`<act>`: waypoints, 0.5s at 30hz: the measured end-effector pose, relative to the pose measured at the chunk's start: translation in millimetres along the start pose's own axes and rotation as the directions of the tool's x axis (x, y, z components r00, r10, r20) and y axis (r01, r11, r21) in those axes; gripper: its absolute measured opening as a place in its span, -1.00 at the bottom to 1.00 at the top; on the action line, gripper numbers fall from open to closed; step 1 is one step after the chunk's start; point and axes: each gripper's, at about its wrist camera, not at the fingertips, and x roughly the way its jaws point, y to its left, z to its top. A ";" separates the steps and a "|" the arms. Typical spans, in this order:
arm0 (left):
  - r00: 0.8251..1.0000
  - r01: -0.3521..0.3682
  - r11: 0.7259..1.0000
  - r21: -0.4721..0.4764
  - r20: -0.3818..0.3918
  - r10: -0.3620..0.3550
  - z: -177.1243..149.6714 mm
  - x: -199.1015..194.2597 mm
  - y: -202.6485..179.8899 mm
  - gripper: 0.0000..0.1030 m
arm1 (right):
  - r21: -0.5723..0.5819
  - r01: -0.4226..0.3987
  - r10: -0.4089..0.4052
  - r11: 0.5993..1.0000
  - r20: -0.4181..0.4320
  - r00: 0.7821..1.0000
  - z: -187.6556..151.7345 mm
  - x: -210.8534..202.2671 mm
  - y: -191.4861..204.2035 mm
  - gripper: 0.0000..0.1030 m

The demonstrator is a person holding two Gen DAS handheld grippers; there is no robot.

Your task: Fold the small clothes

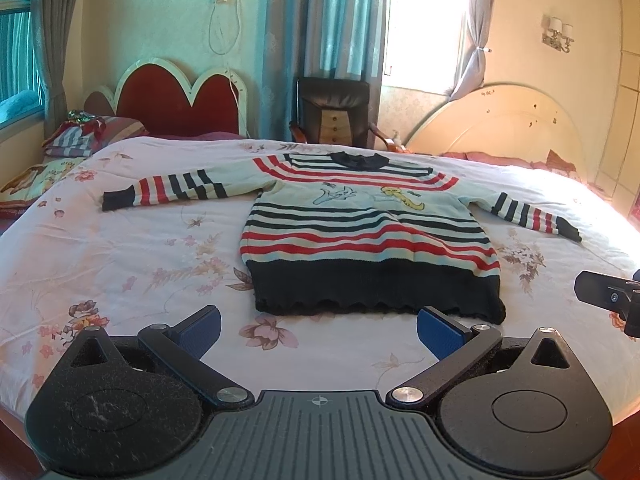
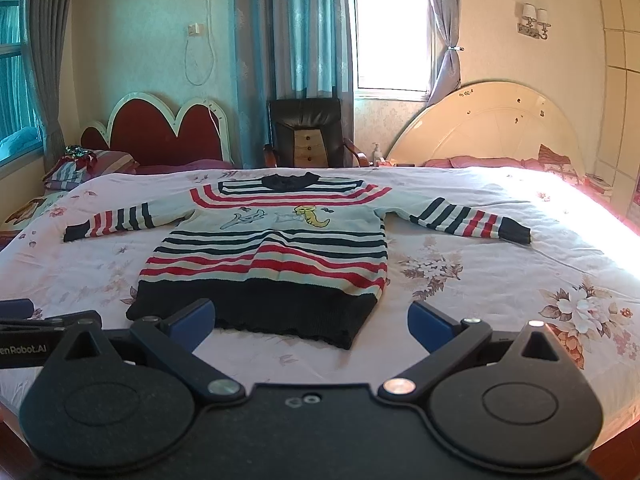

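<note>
Striped sweater [image 1: 360, 224] spread flat on my flowered bedspread [image 1: 120, 248], sleeves out, my left gripper [image 1: 319, 330] and right gripper [image 2: 311, 322] both wide open, empty, near its hem

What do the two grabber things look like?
Both the left gripper and right gripper are black, with round teardrop housings, silver bolts and blue fingertip pads. White "Robot.AI" lettering marks the left one's side.
</note>
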 end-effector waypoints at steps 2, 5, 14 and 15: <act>1.000 -0.003 1.000 0.000 0.000 0.003 -0.3 0.2 0.5 1.00 | -0.001 -0.001 0.001 1.000 0.000 1.000 -0.1 3.8 1.7 0.98; 1.000 -0.004 1.000 -0.001 0.001 0.004 -0.9 0.4 0.0 1.00 | -0.002 0.000 0.000 1.000 0.002 1.000 -0.3 3.6 2.0 0.98; 1.000 -0.006 1.000 0.000 -0.001 0.006 -2.8 2.6 1.1 1.00 | 0.000 -0.001 0.001 1.000 -0.002 1.000 0.7 4.5 2.5 0.98; 1.000 -0.007 1.000 0.001 -0.001 0.007 -2.2 2.2 0.7 1.00 | 0.000 0.000 0.000 1.000 -0.002 1.000 0.7 4.4 2.4 0.98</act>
